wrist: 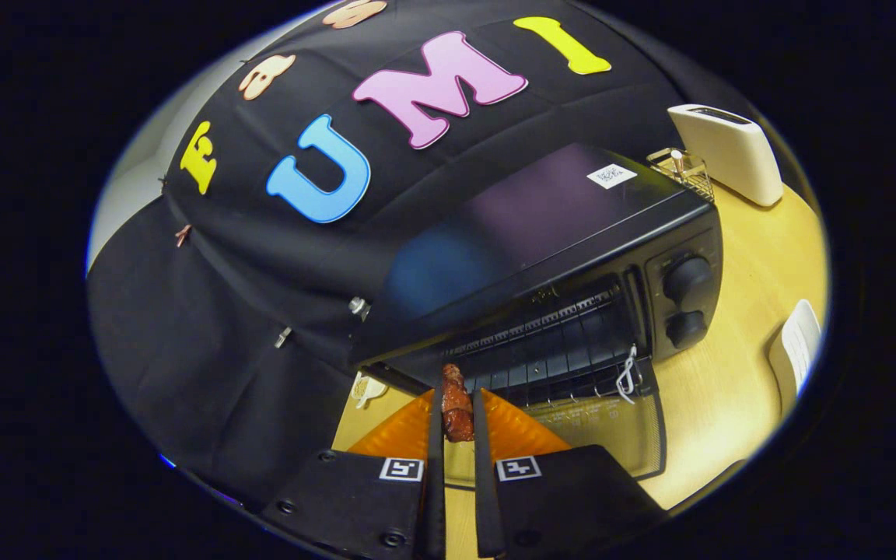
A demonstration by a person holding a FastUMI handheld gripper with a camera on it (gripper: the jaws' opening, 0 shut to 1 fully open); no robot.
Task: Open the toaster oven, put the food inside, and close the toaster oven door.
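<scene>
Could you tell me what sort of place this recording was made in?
Likely a staged kitchen counter in a recording booth: a black toaster oven with its door down sits on a wooden tabletop, a white toaster behind it. The gripper holds browned food.

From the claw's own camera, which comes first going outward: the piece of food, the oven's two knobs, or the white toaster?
1. Food: clamped between the claw's fingers.
2. Knobs: on the open oven's front, beyond the rack.
3. White toaster: behind the oven.

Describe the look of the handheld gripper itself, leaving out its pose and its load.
The gripper has two long, narrow, straight jaws, each mounted on a broad flat block. Each block carries a square black-and-white marker tag and round screw heads. Ribbed wedge-shaped panels flank the jaws on the outer sides.
</scene>
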